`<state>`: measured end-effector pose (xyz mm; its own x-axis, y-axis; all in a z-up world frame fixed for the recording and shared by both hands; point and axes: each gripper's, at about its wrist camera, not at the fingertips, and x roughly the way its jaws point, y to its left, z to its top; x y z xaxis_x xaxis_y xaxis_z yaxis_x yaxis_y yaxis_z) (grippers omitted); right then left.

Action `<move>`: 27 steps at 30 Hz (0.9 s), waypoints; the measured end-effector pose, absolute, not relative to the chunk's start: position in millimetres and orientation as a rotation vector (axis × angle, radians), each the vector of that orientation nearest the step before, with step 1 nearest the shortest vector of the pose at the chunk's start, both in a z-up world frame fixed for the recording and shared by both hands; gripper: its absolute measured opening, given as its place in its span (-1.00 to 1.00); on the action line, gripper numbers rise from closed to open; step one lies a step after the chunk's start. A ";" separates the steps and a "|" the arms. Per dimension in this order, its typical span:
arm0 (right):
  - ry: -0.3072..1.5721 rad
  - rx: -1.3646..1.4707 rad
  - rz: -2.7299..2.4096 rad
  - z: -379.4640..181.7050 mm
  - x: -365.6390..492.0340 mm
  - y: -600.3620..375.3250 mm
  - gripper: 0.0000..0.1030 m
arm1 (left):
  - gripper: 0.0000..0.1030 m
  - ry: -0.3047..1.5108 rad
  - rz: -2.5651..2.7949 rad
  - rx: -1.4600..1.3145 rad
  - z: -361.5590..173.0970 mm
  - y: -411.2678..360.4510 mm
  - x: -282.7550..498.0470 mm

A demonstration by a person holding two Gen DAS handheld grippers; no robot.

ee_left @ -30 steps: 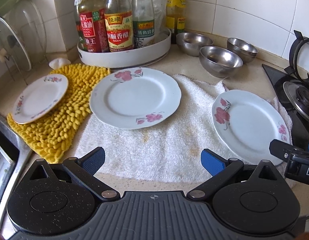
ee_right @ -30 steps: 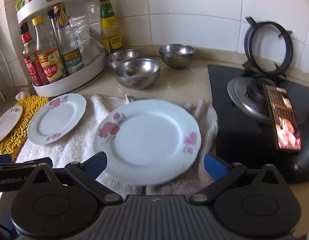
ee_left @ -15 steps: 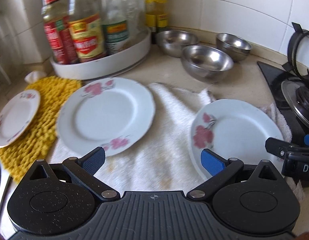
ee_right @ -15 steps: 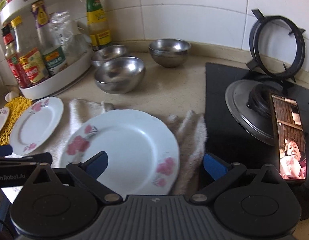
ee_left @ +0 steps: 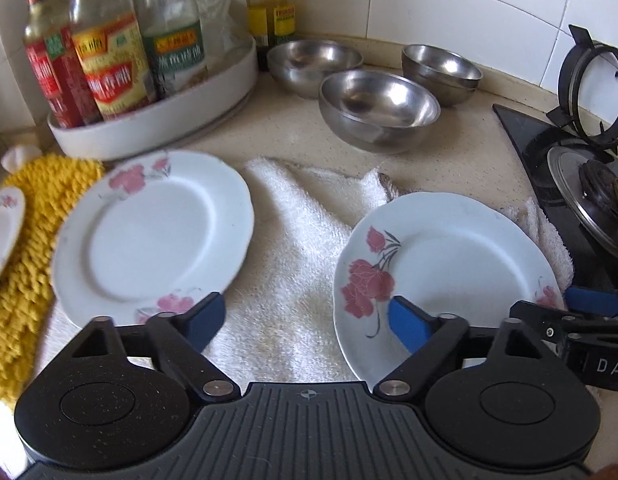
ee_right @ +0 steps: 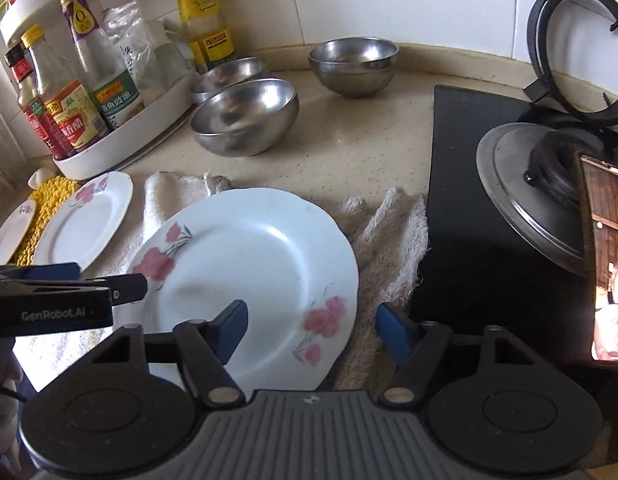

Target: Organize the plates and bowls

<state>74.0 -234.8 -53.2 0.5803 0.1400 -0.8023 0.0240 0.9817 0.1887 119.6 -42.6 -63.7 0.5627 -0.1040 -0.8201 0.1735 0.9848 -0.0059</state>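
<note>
A white plate with pink flowers (ee_left: 449,264) lies on a white towel (ee_left: 297,280); it also shows in the right wrist view (ee_right: 253,264). A second flowered plate (ee_left: 149,232) lies to its left, and a small plate (ee_left: 1,224) sits on a yellow mat (ee_left: 37,208). Three steel bowls (ee_left: 381,108) stand behind. My left gripper (ee_left: 305,320) is open, its right finger over the right plate's left rim. My right gripper (ee_right: 311,330) is open, straddling that plate's right rim.
A white turntable tray (ee_left: 157,128) of sauce bottles stands at the back left. A black gas hob (ee_right: 509,208) with a burner and a phone (ee_right: 607,256) lies to the right. A tiled wall runs behind.
Both grippers have moved forward and down towards the right plate. The left one swung right, so the plates slid left in its view. Both stayed open.
</note>
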 end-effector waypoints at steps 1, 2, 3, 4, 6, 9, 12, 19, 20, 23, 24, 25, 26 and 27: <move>0.947 0.186 0.083 -52.7 74.9 -235.1 0.61 | 0.58 0.975 -0.174 0.058 -66.4 -41.6 121.5; 0.946 0.185 0.093 -52.7 76.3 -235.7 0.61 | 0.53 0.988 -0.190 0.035 -68.8 -40.8 123.1; 0.953 0.184 0.092 -52.2 78.3 -236.2 0.61 | 0.53 0.996 -0.195 0.022 -70.6 -40.9 124.5; 0.961 0.185 0.095 -50.3 78.5 -238.0 0.61 | 0.55 1.000 -0.193 0.022 -71.8 -42.2 125.5; 0.961 0.171 0.080 -41.7 74.2 -243.5 0.61 | 0.55 0.989 -0.188 0.042 -70.9 -45.9 125.2; 0.898 0.143 0.076 -22.3 67.5 -249.1 0.61 | 0.59 0.974 -0.182 0.064 -68.9 -48.5 125.9; 0.854 0.154 0.163 -20.6 74.4 -246.1 0.61 | 0.58 0.981 -0.179 0.062 -70.4 -49.9 129.3; 0.975 0.216 0.206 -62.3 90.8 -251.2 0.60 | 0.54 0.983 -0.203 0.083 -74.0 -59.8 129.7; 0.978 0.217 0.217 -62.4 90.8 -250.5 0.60 | 0.54 0.984 -0.204 0.079 -74.5 -59.5 130.1; 0.980 0.211 0.248 -60.1 94.1 -245.9 0.60 | 0.53 0.996 -0.235 0.042 -76.5 -59.3 131.1; 0.980 0.199 0.252 -59.8 94.5 -244.5 0.60 | 0.46 1.002 -0.258 0.030 -76.9 -60.8 131.1; 0.981 0.198 0.257 -59.9 94.3 -245.3 0.60 | 0.44 1.004 -0.281 0.030 -76.9 -63.5 130.3; 0.985 0.201 0.260 -60.5 95.3 -245.4 0.60 | 0.43 1.005 -0.303 0.037 -76.8 -67.3 129.5; 0.989 0.200 0.264 -61.0 95.7 -246.6 0.60 | 0.46 1.005 -0.317 0.046 -76.7 -72.0 128.9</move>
<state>95.7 -246.6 -61.0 0.5223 0.3090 -0.7948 -0.1283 0.9499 0.2850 128.9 -72.0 -76.7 0.4943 -0.2402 -0.8355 0.2821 0.9534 -0.1072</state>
